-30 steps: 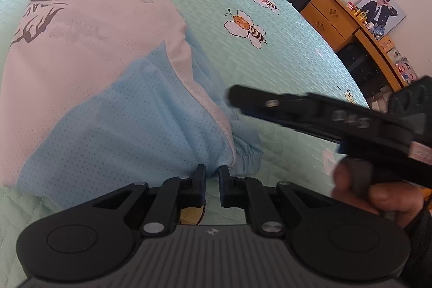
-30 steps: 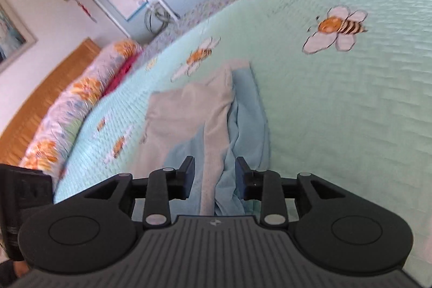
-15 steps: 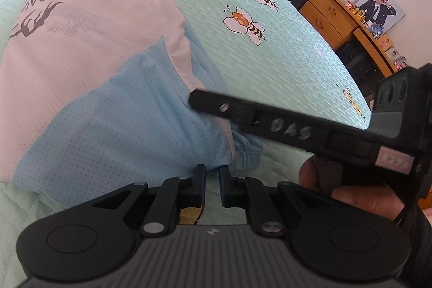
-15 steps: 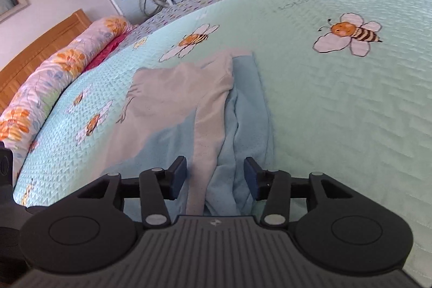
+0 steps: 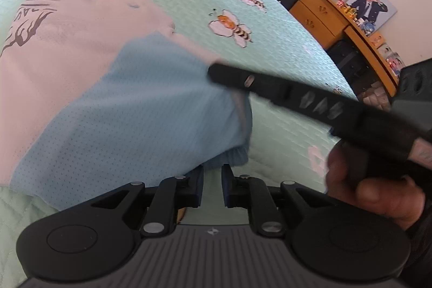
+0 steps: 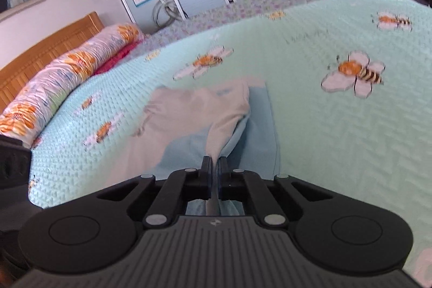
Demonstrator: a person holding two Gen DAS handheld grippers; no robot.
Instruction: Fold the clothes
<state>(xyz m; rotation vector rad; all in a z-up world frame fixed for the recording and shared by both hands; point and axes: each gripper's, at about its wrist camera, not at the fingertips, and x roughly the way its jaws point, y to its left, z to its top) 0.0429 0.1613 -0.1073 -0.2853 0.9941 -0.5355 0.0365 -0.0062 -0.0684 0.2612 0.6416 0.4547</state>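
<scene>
Two grippers worked over one garment point(image 5: 116, 104) that lay on the mint-green bedspread point(image 5: 283, 66) printed with bees, a top in pale pink and light blue mesh with a dark print near its far left part. The right gripper point(image 6: 215, 166) had just been closing, and its jaws stood pressed together on a fold of that garment, pink and blue cloth rising out between the pads and running back beneath the gripper body. In the left wrist view the same right gripper point(image 5: 216, 70) reached in from the right as a long black bar, its tip at the raised edge of the blue cloth, with the person's right hand point(image 5: 370, 185) wrapped round its handle. The left gripper point(image 5: 212, 174) sat low at the near edge of the garment, its jaws having just eased apart a little; a narrow gap showed between them, the ribbed blue hem point(image 5: 229, 157) lay just above the tips, and no cloth could be seen pinched there. Beyond the bed stood a wooden dresser point(image 5: 332, 15) with a framed portrait point(image 5: 371, 6) against the wall. From the right wrist view a rolled floral quilt point(image 6: 67, 82) lay along the wooden headboard point(image 6: 40, 58).
</scene>
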